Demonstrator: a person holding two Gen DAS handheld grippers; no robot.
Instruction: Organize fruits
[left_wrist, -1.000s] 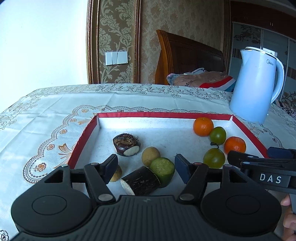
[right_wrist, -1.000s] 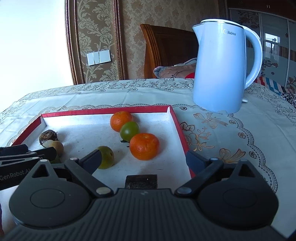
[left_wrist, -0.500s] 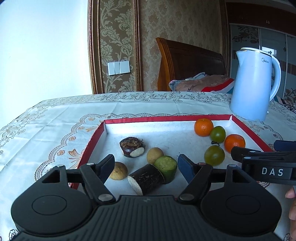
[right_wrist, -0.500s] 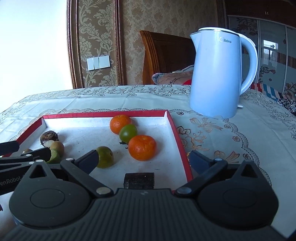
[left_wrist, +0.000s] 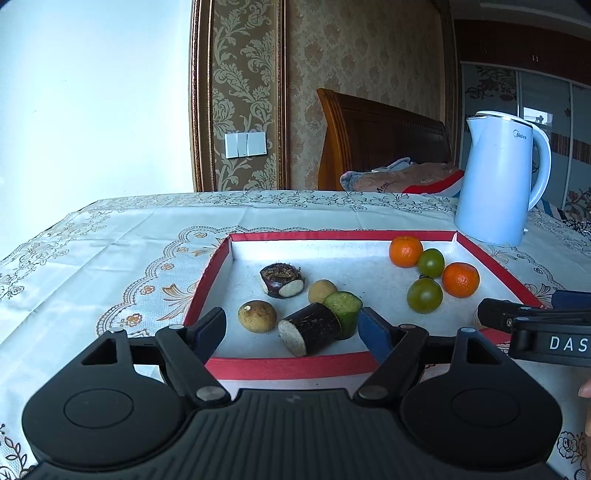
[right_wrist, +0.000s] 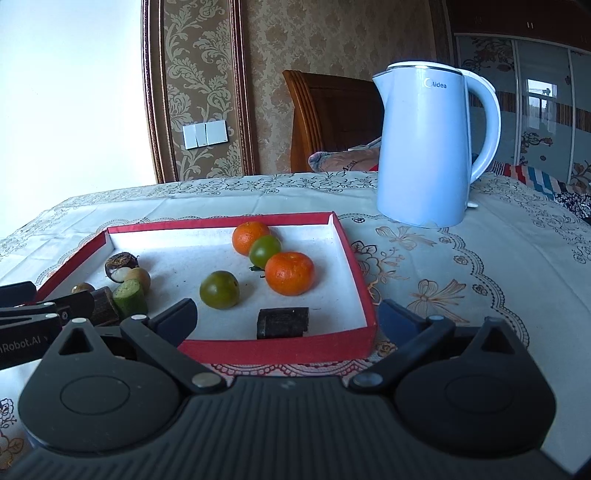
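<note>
Fruit is sorted in the box, and both grippers are empty.

Oranges and green fruits sit by the right edge; cane bits and brown fruits sit near the left front corner. Little looks left to do. The left gripper has just been opening and the right gripper is spread wide. The kettle says "Midea".

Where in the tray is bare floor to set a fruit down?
Free: the tray middle, between the water chestnut group and the citrus cluster, and the far-left corner behind that group. Crowded: near-left around the sugarcane piece; the dark block sits by the near wall.
</note>
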